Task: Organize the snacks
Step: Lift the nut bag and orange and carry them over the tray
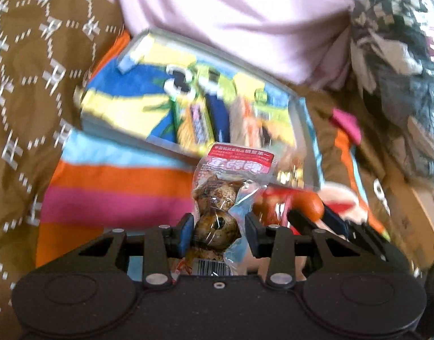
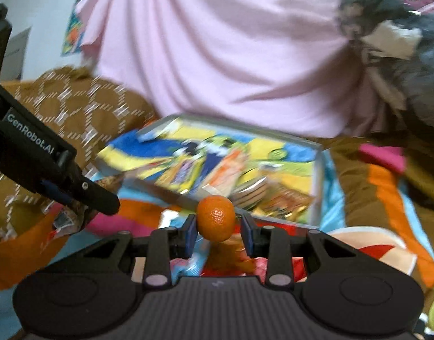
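Note:
My left gripper (image 1: 218, 233) is shut on a clear snack packet (image 1: 217, 195) with a red label and brown marinated eggs inside, held upright off the bedding. My right gripper (image 2: 218, 235) is shut on a small orange mandarin (image 2: 215, 216), also lifted. In the left wrist view the mandarin (image 1: 310, 202) and the right gripper's fingers (image 1: 302, 221) show just to the right. The right wrist view has the left gripper (image 2: 98, 198) at its left edge with the packet (image 2: 66, 221) hanging below. Beyond both lies a shallow grey-rimmed tray (image 2: 319, 184) (image 1: 188, 45) with a colourful cartoon bottom and several snack packets.
The tray rests on a striped orange, pink and blue blanket (image 1: 109, 192). A brown patterned cover (image 1: 32, 70) lies left, a pink cloth (image 2: 217, 56) behind, and a dark checked garment (image 2: 401, 56) right. More wrappers (image 2: 231, 266) lie under the right gripper.

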`<state>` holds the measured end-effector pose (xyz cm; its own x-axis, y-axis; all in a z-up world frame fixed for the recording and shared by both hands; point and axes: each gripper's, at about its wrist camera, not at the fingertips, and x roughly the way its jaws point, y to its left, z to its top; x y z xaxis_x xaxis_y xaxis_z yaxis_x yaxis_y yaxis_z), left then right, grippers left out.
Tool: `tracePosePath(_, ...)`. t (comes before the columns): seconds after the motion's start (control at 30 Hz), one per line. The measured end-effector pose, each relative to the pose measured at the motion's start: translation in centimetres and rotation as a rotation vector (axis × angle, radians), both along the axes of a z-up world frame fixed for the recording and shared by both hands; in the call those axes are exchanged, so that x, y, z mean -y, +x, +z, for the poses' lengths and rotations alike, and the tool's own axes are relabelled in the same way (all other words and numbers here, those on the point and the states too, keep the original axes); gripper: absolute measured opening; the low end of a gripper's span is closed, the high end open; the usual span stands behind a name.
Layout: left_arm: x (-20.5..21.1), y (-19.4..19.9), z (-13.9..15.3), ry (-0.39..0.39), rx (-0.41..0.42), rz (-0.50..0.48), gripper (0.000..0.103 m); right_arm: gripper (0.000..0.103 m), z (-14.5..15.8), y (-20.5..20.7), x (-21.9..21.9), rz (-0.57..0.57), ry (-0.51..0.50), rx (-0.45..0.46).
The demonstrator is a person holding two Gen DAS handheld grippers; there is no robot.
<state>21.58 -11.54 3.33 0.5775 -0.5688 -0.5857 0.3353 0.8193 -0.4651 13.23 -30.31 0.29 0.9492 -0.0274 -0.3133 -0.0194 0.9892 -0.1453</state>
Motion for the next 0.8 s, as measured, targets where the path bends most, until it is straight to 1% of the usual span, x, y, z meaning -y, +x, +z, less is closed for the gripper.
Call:
tracePosePath(0.17,2.7,2.6,2.1,-0.012,0.064,0.057,0.041,0.037,0.7,1.3,2.8,-0.082,0.058,0.049)
tracePosePath(0.27,4.7,4.4,3.4,-0.020,0.107,0.057,0.041,0.037,1.0,2.6,4.4,-0.133,0.092,0.068)
tracePosePath(0.33,6.4,5.8,4.1,-0.024,0.132,0.055,0.041,0.037,1.0,3.2,5.3,-0.158,0.083,0.082)
tracePosePath(0.47,9.6,8.4,4.8,-0.024,0.160,0.058,0.041,0.037,0.9,4.4,6.8,-0.196,0.103,0.084)
tracePosePath(0.6,12.8,11.0,4.5,-0.008,0.152,0.051,0.037,0.037,0.4,4.8,7.6,-0.208,0.114,0.074)
tracePosePath(0.67,14.0,12.2,3.9,-0.003,0.139,0.050,0.036,0.037,0.1,5.0,7.6,-0.200,0.115,0.061)
tracePosePath(0.8,15.9,13.7,2.2,0.033,0.124,0.052,0.035,0.037,-0.6,5.3,7.6,-0.191,0.116,0.038)
